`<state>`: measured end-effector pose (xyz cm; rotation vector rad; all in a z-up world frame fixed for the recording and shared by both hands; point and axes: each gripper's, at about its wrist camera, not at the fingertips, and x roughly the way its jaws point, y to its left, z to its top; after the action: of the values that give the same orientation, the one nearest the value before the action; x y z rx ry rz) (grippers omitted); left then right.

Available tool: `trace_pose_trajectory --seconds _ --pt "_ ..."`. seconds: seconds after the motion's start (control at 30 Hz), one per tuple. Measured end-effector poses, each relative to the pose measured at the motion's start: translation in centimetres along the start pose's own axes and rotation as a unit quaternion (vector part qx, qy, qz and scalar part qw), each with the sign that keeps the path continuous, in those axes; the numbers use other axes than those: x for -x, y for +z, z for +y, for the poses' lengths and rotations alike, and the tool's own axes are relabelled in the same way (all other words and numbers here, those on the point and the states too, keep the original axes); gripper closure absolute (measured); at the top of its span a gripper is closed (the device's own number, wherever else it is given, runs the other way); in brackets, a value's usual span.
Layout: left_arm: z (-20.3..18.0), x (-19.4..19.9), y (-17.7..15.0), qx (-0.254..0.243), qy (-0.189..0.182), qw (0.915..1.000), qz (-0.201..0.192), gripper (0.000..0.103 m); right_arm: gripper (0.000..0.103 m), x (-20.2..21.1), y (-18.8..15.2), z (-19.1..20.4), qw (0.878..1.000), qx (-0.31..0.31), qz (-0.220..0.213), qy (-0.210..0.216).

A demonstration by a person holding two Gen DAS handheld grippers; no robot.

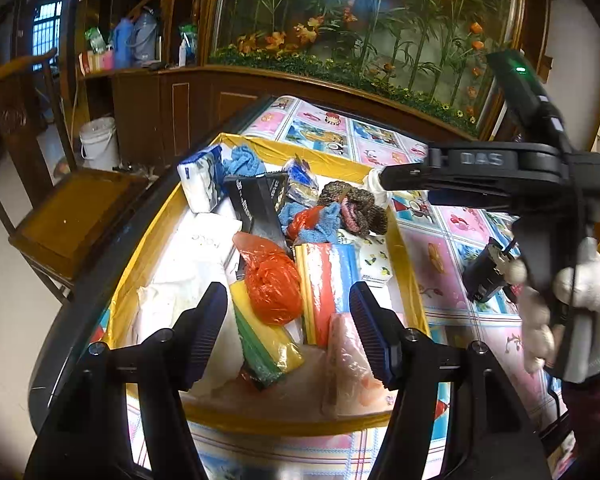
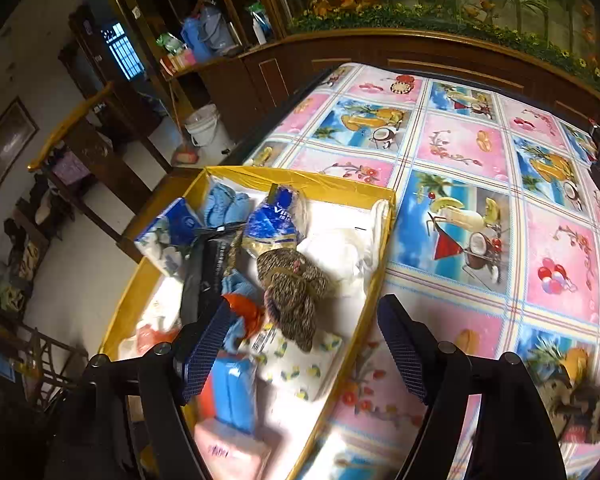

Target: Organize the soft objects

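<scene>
Only the left wrist view shows the right gripper (image 1: 384, 179) from outside, held level in a white-gloved hand (image 1: 572, 304) above the box's far right corner; whether its fingers are parted cannot be told there. The right wrist view shows them spread wide and empty, straddling the right wall of the yellow box (image 2: 374, 280), with a brown knitted bundle (image 2: 294, 284) inside it; the box sits at the desk's (image 2: 460, 148) left edge. The left gripper (image 1: 288, 332) hovers over the box's near end, fingers wide apart and empty, above an orange plastic bag (image 1: 274, 288).

left claw (image 1: 288, 330): black arms, blue ribbed pads | hand (image 1: 568, 300): white glove, possibly maroon sleeve
</scene>
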<state>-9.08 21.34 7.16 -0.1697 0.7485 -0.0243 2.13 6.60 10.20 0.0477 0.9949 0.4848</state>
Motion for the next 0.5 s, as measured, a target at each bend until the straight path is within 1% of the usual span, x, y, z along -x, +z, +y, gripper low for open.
trace_pose_trajectory --seconds 0.17,0.33,0.47,0.5 --pt "-1.3 1.2 0.0 -0.014 0.006 0.9998 -0.01 0.041 0.024 4.5 -2.7 -0.4 1.0 0.003 -0.027 0.009" --pt "-2.9 2.6 -0.4 -0.03 0.014 0.9992 -0.021 0.041 0.022 7.9 -5.6 -1.2 0.999 0.007 -0.042 0.014" --pt "-4.1 3.9 -0.6 -0.044 0.034 0.9976 -0.042 0.04 0.021 10.4 -7.9 -1.5 0.998 0.015 -0.052 0.011" --pt "-4.5 4.5 -0.7 -0.046 0.042 0.9966 -0.054 0.039 0.021 11.0 -8.5 -1.6 0.998 0.018 -0.056 0.008"
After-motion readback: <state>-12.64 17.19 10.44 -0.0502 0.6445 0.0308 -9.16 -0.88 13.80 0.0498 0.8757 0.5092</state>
